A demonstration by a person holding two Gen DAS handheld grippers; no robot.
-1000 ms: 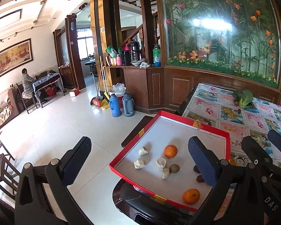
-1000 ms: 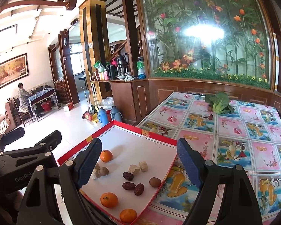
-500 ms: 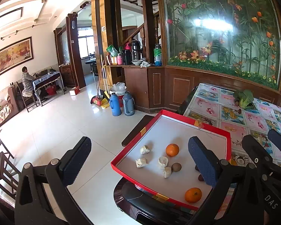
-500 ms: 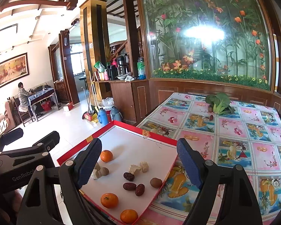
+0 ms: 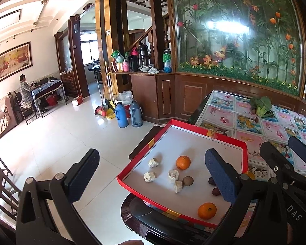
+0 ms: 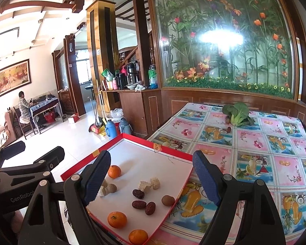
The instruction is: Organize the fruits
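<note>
both grippers (image 5: 151, 175) (image 6: 151, 175) agape above, seemingly, tray (image 6: 144, 159).

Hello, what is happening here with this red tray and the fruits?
A person holds two claws over a red tray on the table's corner, to sort its fruits. The left claw and the right claw are both open and hold nothing. In the tray lie three oranges, three dried dates, two brown round fruits and pale chunks, all loose. No fruit is grasped yet.

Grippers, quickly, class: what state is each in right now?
Left gripper: open, holding nothing.
Right gripper: open, holding nothing.
</note>
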